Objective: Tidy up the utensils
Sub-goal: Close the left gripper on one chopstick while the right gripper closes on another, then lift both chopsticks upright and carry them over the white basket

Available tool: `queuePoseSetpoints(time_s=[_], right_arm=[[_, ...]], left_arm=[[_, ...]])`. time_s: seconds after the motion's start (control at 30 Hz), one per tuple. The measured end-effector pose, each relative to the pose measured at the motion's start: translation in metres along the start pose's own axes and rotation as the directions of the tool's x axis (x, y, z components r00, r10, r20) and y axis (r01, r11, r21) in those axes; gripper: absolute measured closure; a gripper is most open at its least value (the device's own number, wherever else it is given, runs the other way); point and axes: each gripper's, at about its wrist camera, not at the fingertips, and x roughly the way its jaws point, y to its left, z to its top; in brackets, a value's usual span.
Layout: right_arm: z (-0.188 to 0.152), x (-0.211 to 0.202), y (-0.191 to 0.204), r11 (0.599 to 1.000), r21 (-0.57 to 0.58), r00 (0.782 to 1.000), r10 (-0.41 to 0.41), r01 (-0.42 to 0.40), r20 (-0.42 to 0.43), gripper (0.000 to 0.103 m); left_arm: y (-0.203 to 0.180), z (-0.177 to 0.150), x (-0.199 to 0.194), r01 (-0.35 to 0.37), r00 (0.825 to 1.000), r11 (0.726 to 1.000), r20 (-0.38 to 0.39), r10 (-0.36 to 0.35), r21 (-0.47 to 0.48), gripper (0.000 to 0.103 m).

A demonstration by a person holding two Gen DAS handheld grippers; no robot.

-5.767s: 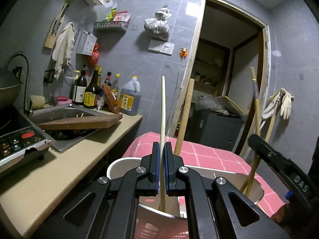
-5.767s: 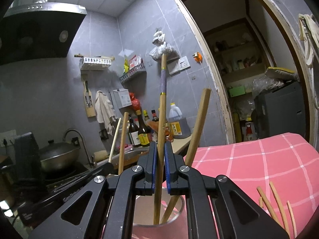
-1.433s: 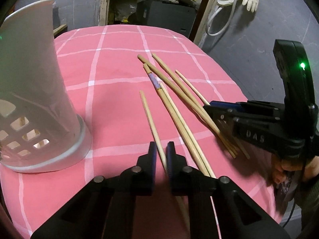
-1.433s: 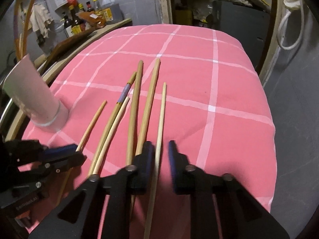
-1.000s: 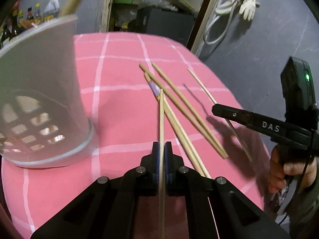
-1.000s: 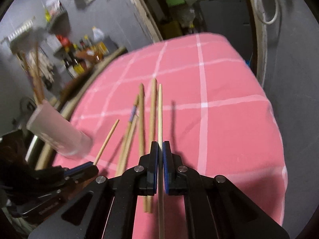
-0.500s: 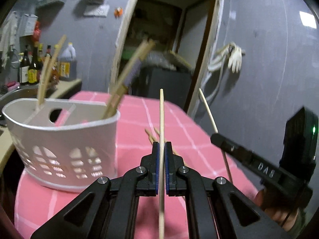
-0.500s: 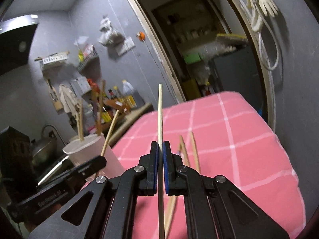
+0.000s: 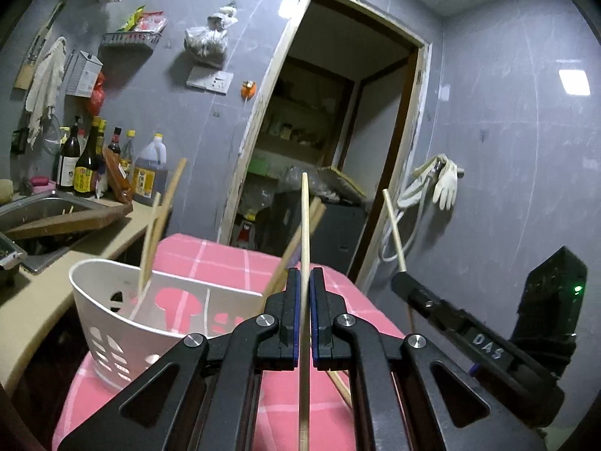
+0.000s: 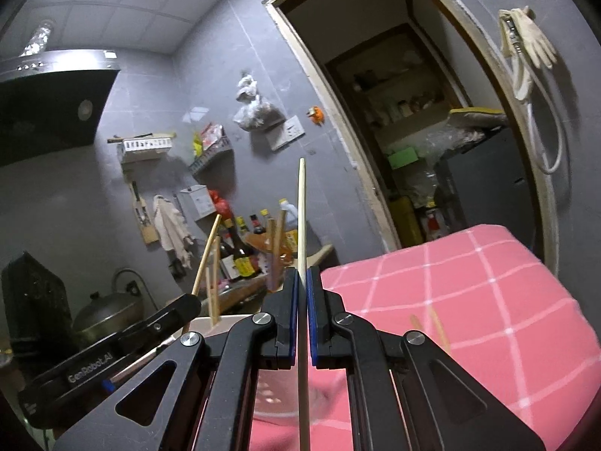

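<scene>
My left gripper (image 9: 304,276) is shut on a thin wooden chopstick (image 9: 305,221) that stands upright, right of and above the white utensil basket (image 9: 112,323). Several chopsticks (image 9: 157,225) lean in the basket. My right gripper (image 10: 302,274) is shut on another upright chopstick (image 10: 301,210); it also shows in the left wrist view (image 9: 392,225), held by the right gripper (image 9: 402,282). The basket rim (image 10: 210,321) shows below left in the right wrist view, with the left gripper (image 10: 188,306) over it. Two loose chopsticks (image 10: 437,325) lie on the pink checked cloth (image 10: 488,300).
A counter (image 9: 45,293) with a sink (image 9: 33,210), a wooden board (image 9: 75,220) and several bottles (image 9: 86,165) runs along the left. A wok (image 10: 105,310) sits by the range hood (image 10: 49,101). A doorway (image 9: 338,150) opens behind the table.
Both grippers closed on chopsticks lying on the cloth, lifted them upright and carried them toward the basket. The basket is now closer below both grippers.
</scene>
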Motion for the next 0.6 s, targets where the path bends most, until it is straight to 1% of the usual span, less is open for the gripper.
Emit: queuePoseSetpoints(time_s=[0.1,0.2,0.27,0.37,0.47,0.6], right_arm=[[0.002,0.011,0.009,0.999,0.005,0.999,0.033,-0.033,0.02,0.1],[0.005,0.022,0.016,0.997,0.017,0.996,0.07,-0.071,0.046,0.1],[0.007,0.03,0.022,0.995,0.024,0.994,0.09,-0.092,0.063,0.1],[0.01,0.046,0.031,0.991,0.035,0.988,0.122,-0.126,0.095,0.1],[0.013,0.061,0.04,0.991,0.022,0.984,0.128,-0.132,0.126,0.1],[0.01,0.079,0.048,0.995,0.0,0.983,0.098,-0.099,0.157,0.1]], left_arm=[[0.009,0.01,-0.004,-0.019,0.999,1.0,0.041,0.02,-0.022,0.1],[0.029,0.024,-0.011,-0.047,0.995,0.998,0.083,0.051,-0.049,0.1],[0.047,0.033,-0.012,-0.078,0.99,0.994,0.115,0.086,-0.073,0.1],[0.076,0.044,-0.014,-0.13,0.977,0.985,0.155,0.147,-0.117,0.1],[0.103,0.052,-0.012,-0.176,0.963,0.971,0.176,0.204,-0.16,0.1],[0.133,0.054,-0.007,-0.213,0.948,0.952,0.191,0.255,-0.219,0.1]])
